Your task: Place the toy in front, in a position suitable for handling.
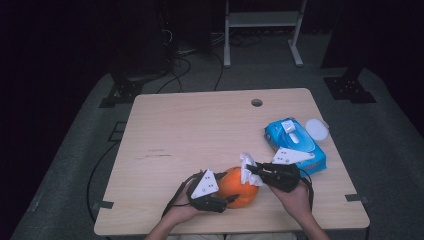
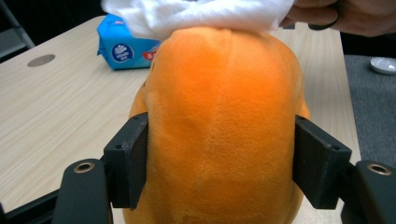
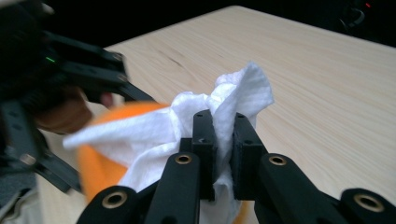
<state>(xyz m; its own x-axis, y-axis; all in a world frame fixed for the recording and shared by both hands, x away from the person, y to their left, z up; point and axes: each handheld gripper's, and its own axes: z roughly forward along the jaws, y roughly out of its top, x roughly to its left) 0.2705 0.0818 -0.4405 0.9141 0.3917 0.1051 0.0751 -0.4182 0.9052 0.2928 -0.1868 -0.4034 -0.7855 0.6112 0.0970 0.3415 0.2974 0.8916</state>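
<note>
— Where's the toy?

— My left gripper [image 1: 227, 199] is clamped on the orange plush toy [image 1: 239, 187] near the table's [image 1: 200, 130] front edge; both jaws press its sides.

— And the other?

— My right gripper [image 1: 252, 170] pinches a white wipe [image 1: 247, 167] lying against the toy's top; the blue wipes pack [image 1: 295, 144] sits just beside it at the right edge; the far half lies bare.
</note>
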